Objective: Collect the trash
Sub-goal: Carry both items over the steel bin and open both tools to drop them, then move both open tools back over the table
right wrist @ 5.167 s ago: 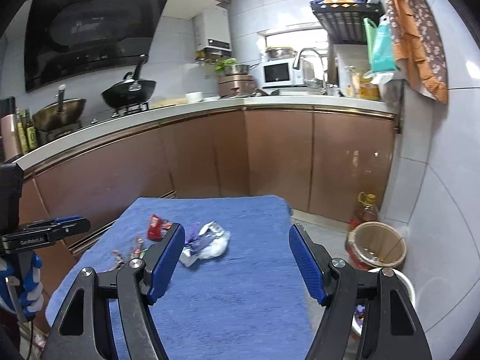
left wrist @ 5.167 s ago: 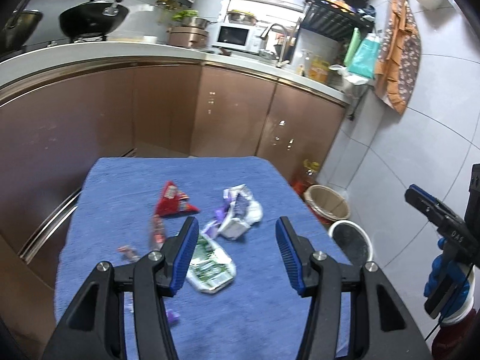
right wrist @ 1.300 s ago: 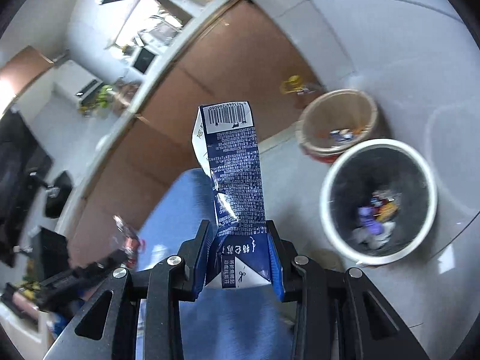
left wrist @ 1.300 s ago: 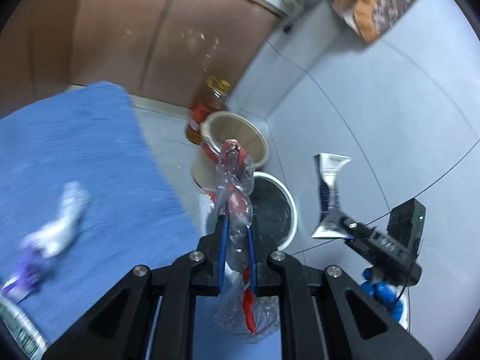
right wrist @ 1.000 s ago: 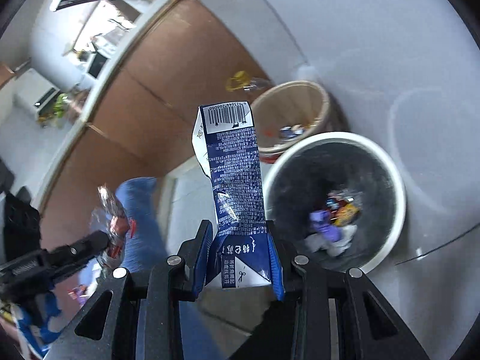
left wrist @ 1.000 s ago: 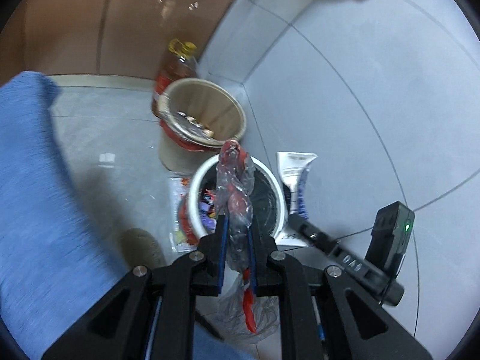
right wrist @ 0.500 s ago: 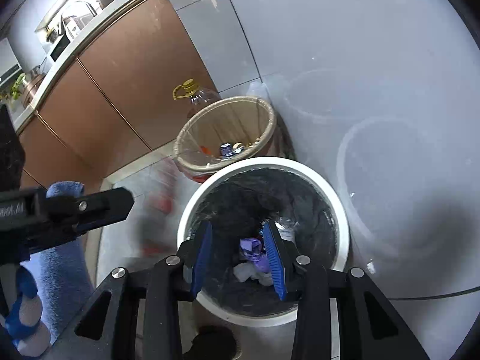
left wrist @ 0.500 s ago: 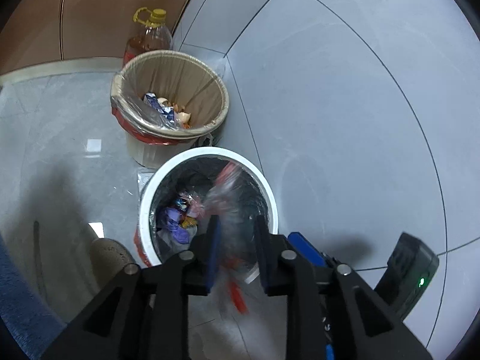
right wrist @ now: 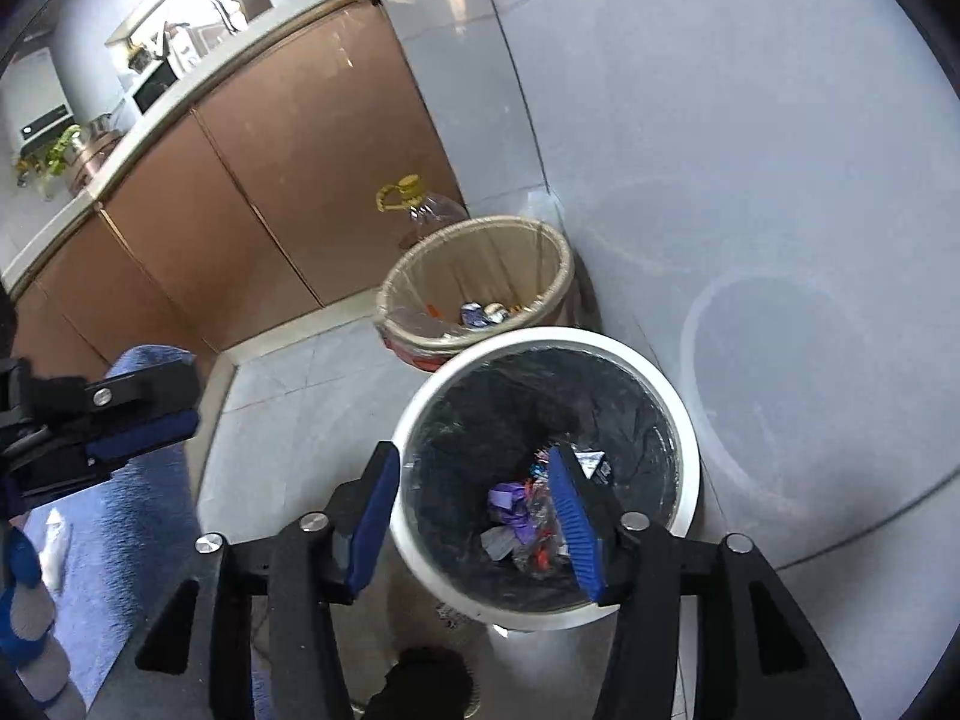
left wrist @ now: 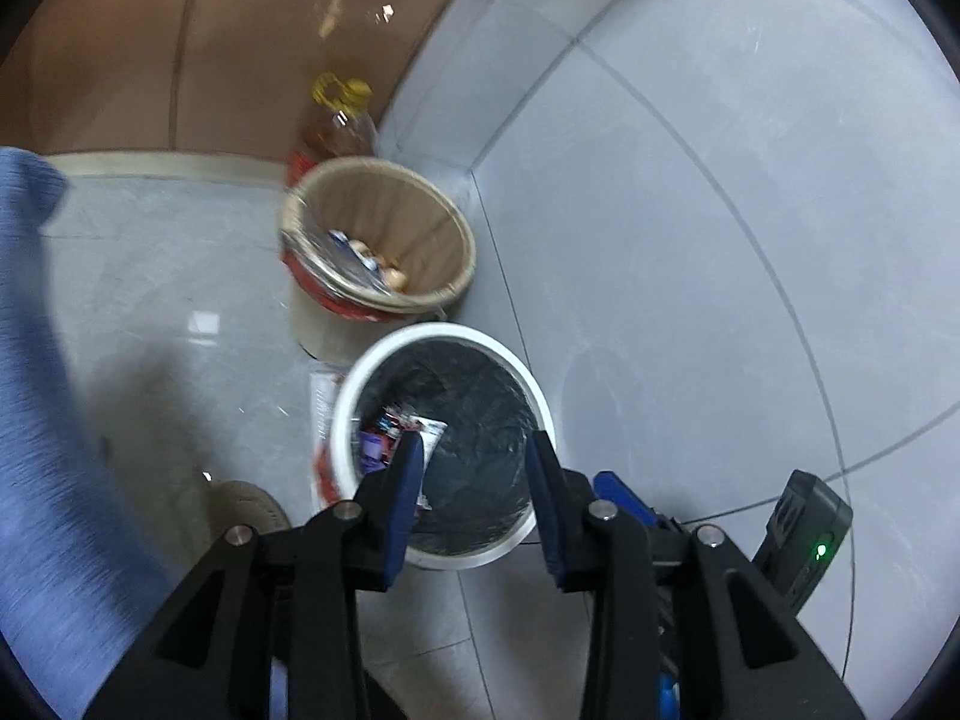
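Observation:
A white-rimmed bin with a black liner stands on the floor by the tiled wall. Wrappers lie in its bottom, among them a purple one, a red one and a white-and-blue pack. My left gripper is open and empty above the bin's near rim. My right gripper is open and empty over the bin. The left gripper's finger shows at the left of the right wrist view.
A beige bin with a clear liner holds scraps just behind the white bin. An oil bottle with a yellow cap stands behind it against brown cabinets. The blue-covered table is at the left.
Both grippers carried their wrappers from the table to the white bin and opened; the red wrapper and the blue-and-white pack dropped into it. The jaws now stand wider.

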{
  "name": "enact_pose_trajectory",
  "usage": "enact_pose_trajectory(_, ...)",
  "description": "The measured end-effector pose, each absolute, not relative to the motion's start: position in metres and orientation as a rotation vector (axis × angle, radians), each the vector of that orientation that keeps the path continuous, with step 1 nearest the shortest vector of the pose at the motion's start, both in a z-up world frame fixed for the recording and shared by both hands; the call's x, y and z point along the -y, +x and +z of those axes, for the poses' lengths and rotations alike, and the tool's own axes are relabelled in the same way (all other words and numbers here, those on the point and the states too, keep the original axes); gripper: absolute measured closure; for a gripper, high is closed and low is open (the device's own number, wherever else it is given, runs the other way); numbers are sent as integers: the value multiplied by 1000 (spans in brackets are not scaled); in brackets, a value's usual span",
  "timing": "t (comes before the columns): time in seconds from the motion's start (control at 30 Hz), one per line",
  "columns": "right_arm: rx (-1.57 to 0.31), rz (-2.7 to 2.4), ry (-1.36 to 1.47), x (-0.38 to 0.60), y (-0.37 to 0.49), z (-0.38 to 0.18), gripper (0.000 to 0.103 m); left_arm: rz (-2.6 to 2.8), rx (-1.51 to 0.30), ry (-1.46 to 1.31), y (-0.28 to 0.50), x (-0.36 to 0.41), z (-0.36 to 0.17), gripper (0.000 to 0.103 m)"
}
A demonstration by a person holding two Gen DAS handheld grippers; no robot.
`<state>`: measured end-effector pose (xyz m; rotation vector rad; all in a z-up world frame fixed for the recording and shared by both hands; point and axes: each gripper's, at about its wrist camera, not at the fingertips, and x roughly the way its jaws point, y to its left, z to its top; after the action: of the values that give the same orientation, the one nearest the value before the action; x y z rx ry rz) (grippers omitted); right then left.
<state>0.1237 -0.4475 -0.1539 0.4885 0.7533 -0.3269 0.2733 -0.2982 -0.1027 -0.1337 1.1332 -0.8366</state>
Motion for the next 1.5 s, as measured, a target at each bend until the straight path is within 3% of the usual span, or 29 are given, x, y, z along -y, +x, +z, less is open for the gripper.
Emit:
enact_pose_trajectory(0.1,-724,-306,470,432,118,-135,49,-790,-1054,-134,257,262,-75,69)
enact_pose_trajectory(0.23,-673,-263,416,402,106,-101,45,-734,-967,-140,237,217,-46,61)
enact_pose_trajectory(0.6,-554,-69,325,319,82,-22,40,-593,-807,-180,174,82,12,61)
enact_pose_trajectory(1.1,-481,158,232,222,52,29,36,-398,-708,-227,95,-71,34,60)
enact_pose_trajectory(1.5,-453,293,196,180,33,39,33,-239,-668,-295,35,-172,28,58)
